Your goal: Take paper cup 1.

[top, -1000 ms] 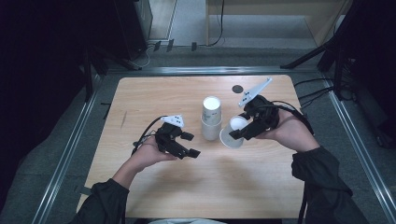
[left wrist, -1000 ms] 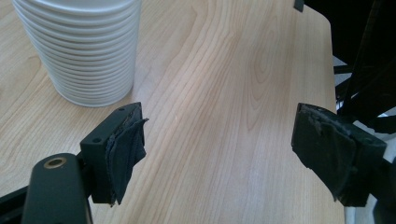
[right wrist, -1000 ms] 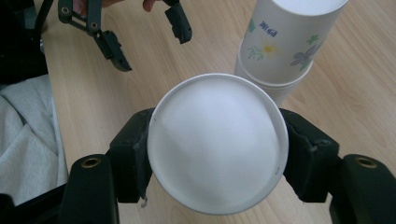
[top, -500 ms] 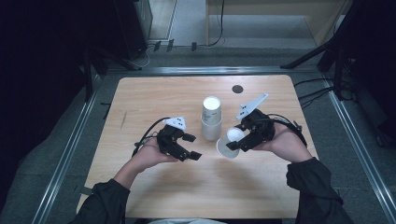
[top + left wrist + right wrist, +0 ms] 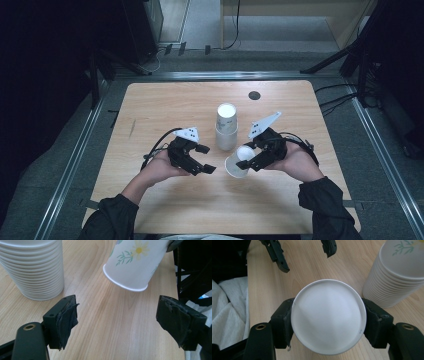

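Lowered since the earlier frame, my right gripper (image 5: 248,161) clamps a single paper cup (image 5: 237,163), tilted, just in front of the cup stack (image 5: 226,127). My left gripper (image 5: 206,159) rests beside it, jaws apart and empty.

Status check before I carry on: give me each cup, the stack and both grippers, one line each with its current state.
Single paper cup: clamped at its base in the right gripper, tilted, open rim down toward the table.
Cup stack: standing mouth down on the table, untouched.
Right gripper: shut on the single paper cup.
Left gripper: open, nothing between its jaws, low over the table.
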`<state>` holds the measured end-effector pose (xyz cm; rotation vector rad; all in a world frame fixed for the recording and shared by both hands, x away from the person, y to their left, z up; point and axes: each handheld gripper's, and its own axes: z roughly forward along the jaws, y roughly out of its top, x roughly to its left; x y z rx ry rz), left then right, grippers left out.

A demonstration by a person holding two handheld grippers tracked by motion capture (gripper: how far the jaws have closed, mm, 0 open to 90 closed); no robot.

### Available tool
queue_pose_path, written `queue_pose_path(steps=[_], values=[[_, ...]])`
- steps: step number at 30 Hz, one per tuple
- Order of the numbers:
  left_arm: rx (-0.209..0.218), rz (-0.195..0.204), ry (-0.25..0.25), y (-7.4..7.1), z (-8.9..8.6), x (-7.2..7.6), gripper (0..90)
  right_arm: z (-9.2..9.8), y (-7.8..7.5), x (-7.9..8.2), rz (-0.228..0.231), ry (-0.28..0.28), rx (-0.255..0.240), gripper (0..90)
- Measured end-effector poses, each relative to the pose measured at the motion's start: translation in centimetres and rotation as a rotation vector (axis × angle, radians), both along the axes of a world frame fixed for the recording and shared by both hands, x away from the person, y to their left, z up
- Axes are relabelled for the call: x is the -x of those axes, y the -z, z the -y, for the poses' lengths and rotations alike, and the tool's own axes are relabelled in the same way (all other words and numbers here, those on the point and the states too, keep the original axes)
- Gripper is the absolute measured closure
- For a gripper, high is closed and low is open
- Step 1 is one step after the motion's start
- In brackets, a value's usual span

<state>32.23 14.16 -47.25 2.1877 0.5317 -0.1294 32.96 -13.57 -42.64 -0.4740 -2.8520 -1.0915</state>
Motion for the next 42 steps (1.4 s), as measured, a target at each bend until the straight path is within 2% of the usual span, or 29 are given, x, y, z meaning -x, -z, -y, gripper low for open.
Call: queue_pose_path(steps=[6, 11, 22, 26, 29, 32, 36, 42], values=[[0.019, 0.008, 0.003, 0.1, -0.1, 0.6, 16.6, -0.8, 0.8, -0.2, -0.003, -0.025, -0.018, 34.5], [0.029, 0.009, 0.001, 0.3, -0.2, 0.9, 16.3, -1.6, 1.1, -0.3, -0.016, -0.052, -0.054, 34.5], [0.05, 0.018, 0.004, 0.9, 0.2, 2.0, 14.7, -4.2, 0.4, -0.3, -0.052, -0.129, -0.119, 34.6], [0.065, 0.034, 0.007, 0.8, 0.4, 2.3, 14.6, -4.7, 0.1, -0.3, -0.059, -0.154, -0.155, 34.8], [0.085, 0.043, 0.011, 0.7, 0.4, 2.4, 14.7, -4.9, 0.0, -0.2, -0.069, -0.155, -0.167, 34.8], [0.085, 0.065, 0.009, 0.6, 0.4, 2.6, 16.5, -4.8, -0.1, -0.3, -0.08, -0.154, -0.185, 34.8], [0.105, 0.085, 0.014, 0.4, 0.3, 2.7, 22.0, -4.7, -0.3, -0.4, -0.089, -0.15, -0.214, 35.1], [0.083, 0.106, 0.023, 0.1, 0.1, 2.7, 25.1, -4.6, -0.3, -0.5, -0.091, -0.149, -0.216, 35.0]])
